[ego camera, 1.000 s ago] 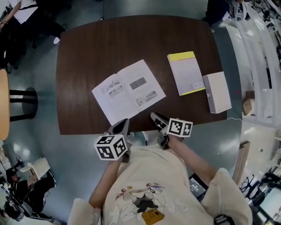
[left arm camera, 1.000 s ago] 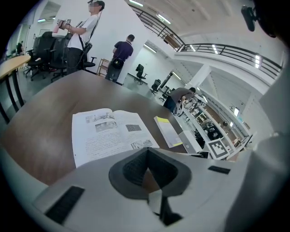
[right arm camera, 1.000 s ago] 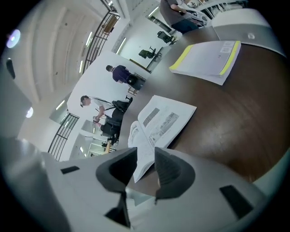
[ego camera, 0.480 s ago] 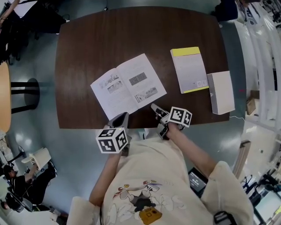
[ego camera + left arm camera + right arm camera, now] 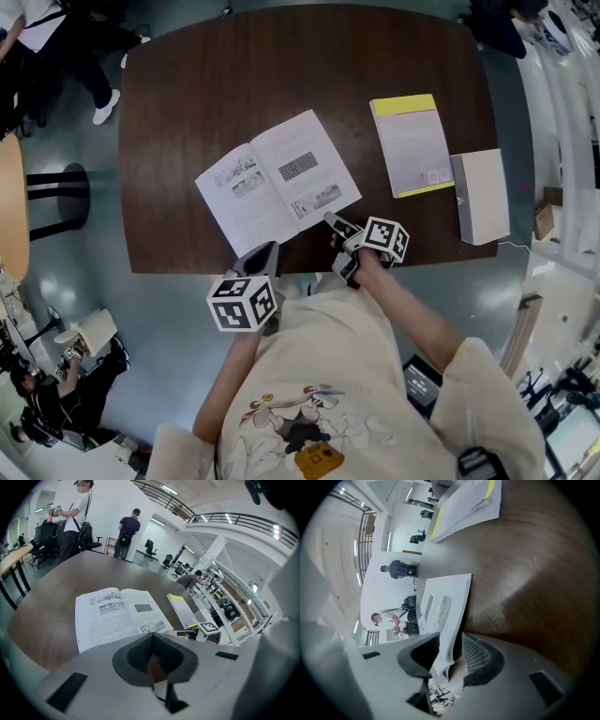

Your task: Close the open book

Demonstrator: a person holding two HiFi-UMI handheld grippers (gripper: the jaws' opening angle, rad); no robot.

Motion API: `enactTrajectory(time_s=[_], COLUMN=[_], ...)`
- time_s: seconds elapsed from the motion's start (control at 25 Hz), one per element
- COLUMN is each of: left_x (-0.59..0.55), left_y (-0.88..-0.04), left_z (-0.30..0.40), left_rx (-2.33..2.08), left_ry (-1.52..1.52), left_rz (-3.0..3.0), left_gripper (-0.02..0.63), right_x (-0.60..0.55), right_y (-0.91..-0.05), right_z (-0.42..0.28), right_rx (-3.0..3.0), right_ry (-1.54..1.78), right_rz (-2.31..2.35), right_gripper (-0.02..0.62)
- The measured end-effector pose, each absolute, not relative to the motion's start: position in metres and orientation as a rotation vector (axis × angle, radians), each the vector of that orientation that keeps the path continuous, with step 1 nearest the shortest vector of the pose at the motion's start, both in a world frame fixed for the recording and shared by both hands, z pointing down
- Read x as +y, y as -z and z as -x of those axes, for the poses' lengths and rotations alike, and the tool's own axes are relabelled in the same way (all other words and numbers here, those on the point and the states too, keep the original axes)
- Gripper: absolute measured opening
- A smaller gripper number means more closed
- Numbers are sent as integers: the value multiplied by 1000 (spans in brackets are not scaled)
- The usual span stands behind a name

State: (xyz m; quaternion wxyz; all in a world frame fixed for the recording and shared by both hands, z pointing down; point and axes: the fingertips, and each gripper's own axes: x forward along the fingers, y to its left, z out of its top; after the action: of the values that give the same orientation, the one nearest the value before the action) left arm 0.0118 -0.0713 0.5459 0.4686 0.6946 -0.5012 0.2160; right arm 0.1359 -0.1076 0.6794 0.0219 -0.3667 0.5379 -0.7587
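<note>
The open book (image 5: 277, 183) lies flat in the middle of the dark brown table (image 5: 187, 84), pages up. My right gripper (image 5: 330, 221) is at the book's near right corner. In the right gripper view the book (image 5: 440, 606) runs edge-on between the jaws of that gripper (image 5: 450, 641); they stand apart and open around the page edge. My left gripper (image 5: 258, 258) hovers at the table's near edge, just short of the book's left page. Seen from the left gripper (image 5: 151, 637), its pads meet with nothing in them, and the book (image 5: 117, 613) lies ahead.
A closed book with a yellow band (image 5: 411, 145) and a white box (image 5: 483, 195) lie at the table's right side. A stool (image 5: 47, 202) stands left of the table. People (image 5: 126, 531) stand beyond the far end.
My right gripper has come down and forward onto the book's near right corner, rolling as it went, and its jaws have spread. The left gripper has barely shifted.
</note>
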Motion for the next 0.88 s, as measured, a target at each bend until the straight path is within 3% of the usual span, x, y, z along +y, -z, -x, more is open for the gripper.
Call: enactTrajectory(time_s=[0.56,0.88], left_x=[-69,-59], left_y=[-552,-550], left_z=[-16,-18], left_rx=[-1209,-1231], left_ry=[-533,-519], left_rz=[-1693,-1691], left_gripper=[6,6], right_x=[-125,-126], right_y=[-686,-695], right_z=[-139,-146], right_rx=[1596,1443], right_ry=[2329,2332], right_rz=[1130,1104], right_gripper=[137,54])
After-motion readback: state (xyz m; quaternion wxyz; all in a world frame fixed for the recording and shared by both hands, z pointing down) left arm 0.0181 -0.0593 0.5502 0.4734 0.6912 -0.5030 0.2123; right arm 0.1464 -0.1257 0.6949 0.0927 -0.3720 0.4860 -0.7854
